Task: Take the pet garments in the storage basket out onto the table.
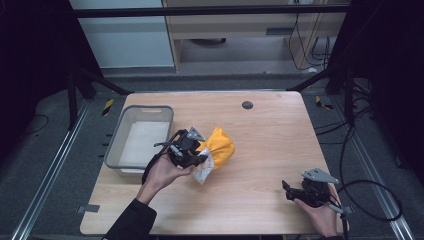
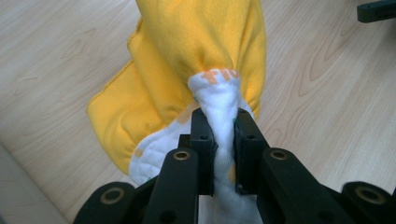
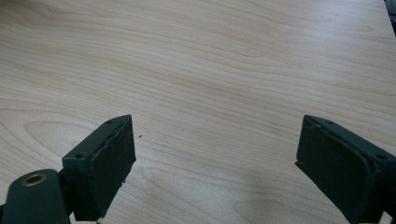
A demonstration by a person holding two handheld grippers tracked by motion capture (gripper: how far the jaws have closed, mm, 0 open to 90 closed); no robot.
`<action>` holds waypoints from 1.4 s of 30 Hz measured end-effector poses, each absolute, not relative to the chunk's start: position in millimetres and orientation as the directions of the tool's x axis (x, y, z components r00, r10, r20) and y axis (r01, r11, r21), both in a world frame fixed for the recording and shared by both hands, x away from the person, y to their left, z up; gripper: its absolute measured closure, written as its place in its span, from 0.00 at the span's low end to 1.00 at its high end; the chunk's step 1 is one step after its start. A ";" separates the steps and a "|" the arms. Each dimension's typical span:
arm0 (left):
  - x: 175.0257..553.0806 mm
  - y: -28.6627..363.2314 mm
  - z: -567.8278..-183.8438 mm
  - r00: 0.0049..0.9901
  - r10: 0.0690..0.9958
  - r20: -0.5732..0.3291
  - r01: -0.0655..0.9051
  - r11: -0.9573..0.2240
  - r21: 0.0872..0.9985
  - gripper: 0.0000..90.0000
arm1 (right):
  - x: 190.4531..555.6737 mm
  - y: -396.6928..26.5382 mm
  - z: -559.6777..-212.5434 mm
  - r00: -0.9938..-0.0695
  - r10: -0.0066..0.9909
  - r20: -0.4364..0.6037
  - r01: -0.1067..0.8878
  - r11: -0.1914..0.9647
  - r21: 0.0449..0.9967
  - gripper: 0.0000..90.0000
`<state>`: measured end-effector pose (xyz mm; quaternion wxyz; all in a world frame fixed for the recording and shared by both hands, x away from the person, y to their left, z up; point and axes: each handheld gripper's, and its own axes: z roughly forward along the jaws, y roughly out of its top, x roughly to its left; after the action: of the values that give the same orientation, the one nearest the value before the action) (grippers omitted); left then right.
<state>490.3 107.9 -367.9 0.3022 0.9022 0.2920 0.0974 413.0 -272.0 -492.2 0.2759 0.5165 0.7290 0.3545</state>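
Pinched only by a white fold in the closed left gripper [image 2: 219, 135], the yellow cloth [image 2: 196, 51] at frame centre could be dropped short of the grey bin [image 1: 127, 165], while the right gripper [image 3: 212, 158] is held wide open and empty.

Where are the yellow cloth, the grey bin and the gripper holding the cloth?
yellow cloth [image 1: 220, 145], high view, on its yellow bulge.
grey bin [image 1: 114, 143], high view, on its left wall.
left gripper [image 2: 224, 135], left gripper view, between its fingertips.
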 end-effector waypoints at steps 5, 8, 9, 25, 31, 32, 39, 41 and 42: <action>490.6 101.1 -377.2 0.816 0.577 -0.008 0.470 -0.656 0.590 0.90 | 412.9 -272.0 -492.1 -0.312 0.950 -0.034 0.559 0.213 0.801 0.13; 491.0 96.9 -384.1 0.818 0.575 -0.017 0.473 -0.657 0.587 0.90 | 413.0 -272.2 -492.3 -0.313 0.949 -0.040 0.558 0.218 0.801 0.13; 491.3 95.7 -386.1 0.820 0.573 -0.017 0.472 -0.659 0.585 0.90 | 413.0 -272.2 -492.4 -0.312 0.949 -0.039 0.559 0.217 0.800 0.13; 492.0 82.7 -411.3 0.833 0.553 -0.019 0.468 -0.686 0.557 0.89 | 413.2 -272.0 -492.7 -0.316 0.948 -0.041 0.560 0.221 0.798 0.13; 492.0 78.3 -418.3 0.836 0.549 -0.020 0.468 -0.693 0.548 0.88 | 413.0 -271.7 -492.7 -0.319 0.947 -0.036 0.565 0.220 0.795 0.13; 492.1 78.0 -419.4 0.835 0.549 -0.023 0.470 -0.691 0.549 0.88 | 412.9 -271.5 -492.6 -0.317 0.948 -0.032 0.566 0.216 0.795 0.13; 491.3 75.7 -427.5 0.837 0.546 -0.034 0.474 -0.694 0.542 0.84 | 413.0 -271.7 -492.7 -0.318 0.947 -0.036 0.566 0.220 0.795 0.13; 491.2 74.7 -429.3 0.839 0.543 -0.037 0.474 -0.697 0.538 0.81 | 413.0 -271.6 -492.8 -0.318 0.947 -0.036 0.566 0.220 0.794 0.13; 490.9 73.9 -430.2 0.839 0.542 -0.035 0.474 -0.699 0.535 0.80 | 413.1 -271.7 -492.9 -0.319 0.947 -0.036 0.566 0.221 0.794 0.13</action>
<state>490.9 73.9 -430.2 0.2718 0.9197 0.2764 0.0627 413.1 -271.7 -492.9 0.2716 0.5165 0.7325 0.3505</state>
